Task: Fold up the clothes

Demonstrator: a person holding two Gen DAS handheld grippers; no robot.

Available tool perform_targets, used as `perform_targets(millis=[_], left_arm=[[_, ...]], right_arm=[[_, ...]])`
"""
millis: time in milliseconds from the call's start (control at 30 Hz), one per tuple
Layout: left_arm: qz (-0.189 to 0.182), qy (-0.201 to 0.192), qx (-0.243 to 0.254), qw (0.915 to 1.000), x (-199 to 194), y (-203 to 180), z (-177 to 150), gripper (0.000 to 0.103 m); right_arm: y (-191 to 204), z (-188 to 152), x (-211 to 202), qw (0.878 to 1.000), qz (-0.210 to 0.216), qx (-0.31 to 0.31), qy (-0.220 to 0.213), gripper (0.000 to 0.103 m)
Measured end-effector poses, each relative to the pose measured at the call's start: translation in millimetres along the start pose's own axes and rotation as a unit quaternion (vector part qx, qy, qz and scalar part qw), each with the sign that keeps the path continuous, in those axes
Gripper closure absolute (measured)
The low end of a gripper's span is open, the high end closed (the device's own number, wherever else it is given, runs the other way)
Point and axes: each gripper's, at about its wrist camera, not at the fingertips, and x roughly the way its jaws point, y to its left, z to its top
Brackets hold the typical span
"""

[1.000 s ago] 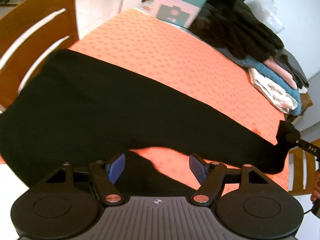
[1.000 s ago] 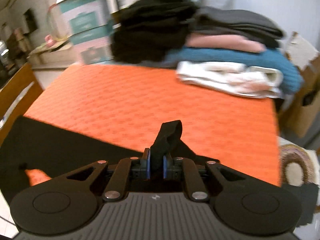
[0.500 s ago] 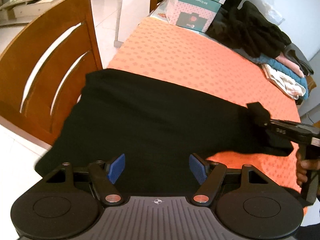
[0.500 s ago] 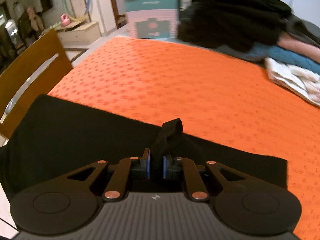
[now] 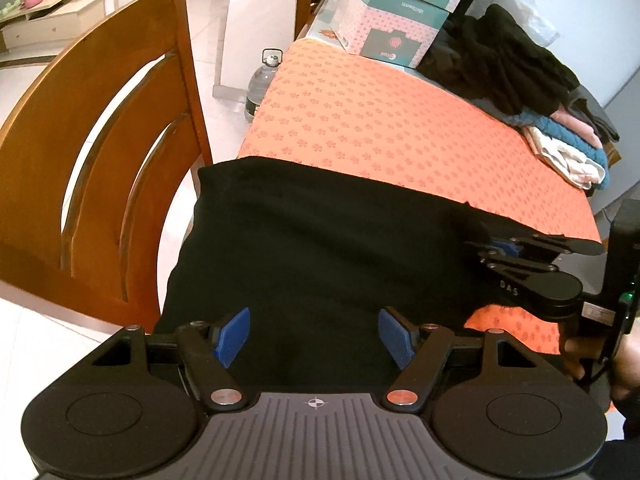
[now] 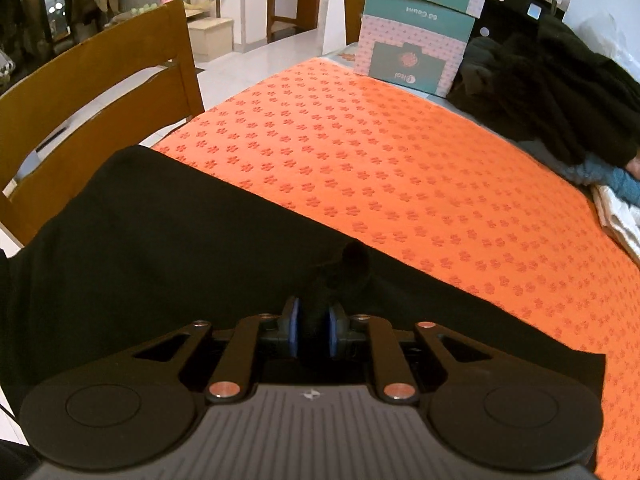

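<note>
A black garment (image 5: 320,248) lies across the near part of the orange flowered tablecloth (image 5: 380,120), its left end hanging off the table edge by the chair. My left gripper (image 5: 314,340) hovers open just above the garment's near side, nothing between its blue pads. My right gripper (image 6: 313,334) is shut on a bunched fold of the same black garment (image 6: 160,232), a tuft sticking up past its tips. In the left wrist view the right gripper (image 5: 496,250) pinches the garment's right end, held by a hand (image 5: 580,356).
A wooden chair (image 5: 92,168) stands close at the table's left edge. Stacked pink and teal boxes (image 5: 396,16) sit at the far end. A heap of folded and dark clothes (image 5: 532,92) fills the far right. A water jug (image 5: 262,80) stands on the floor.
My right gripper has carried the garment's right end leftward, folding the cloth over itself. My left gripper pulled back and swung left, bringing the chair into view; it stayed open.
</note>
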Motion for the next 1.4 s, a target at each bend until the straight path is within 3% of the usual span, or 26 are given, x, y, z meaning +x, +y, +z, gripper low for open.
perform_targets(millis=[100,233,367,667,1033,1200,1400], left_arm=[[-0.004,0.003,0.005,1.0000,1,1,2,0.030],[-0.011,0.005,0.013,0.9998,5,-2,5,0.030],[-0.024,0.010,0.024,0.9994,9,-10,9,0.030],[-0.047,0.021,0.062,0.9968,23,-68,2,0.030],[-0.058,0.035,0.081,0.9945,34,-149,-24,0.030],[-0.059,0.044,0.086,0.9935,36,-183,-43,0.030],[-0.064,0.061,0.103,0.9908,46,-218,-68,0.030]], right_arm=[[1,-1,-4,0.999,0.034,0.011,-0.004,0.066],[2,-5,-20,0.997,0.073,0.024,-0.019,0.066],[-10,-11,-37,0.996,0.073,0.052,-0.017,0.066],[-79,-67,-94,0.989,-0.001,0.148,0.002,0.065],[-180,-194,-160,0.967,-0.083,0.237,0.035,0.065],[-216,-244,-185,0.952,-0.112,0.281,0.045,0.065],[-260,-297,-215,0.924,-0.149,0.351,0.040,0.065]])
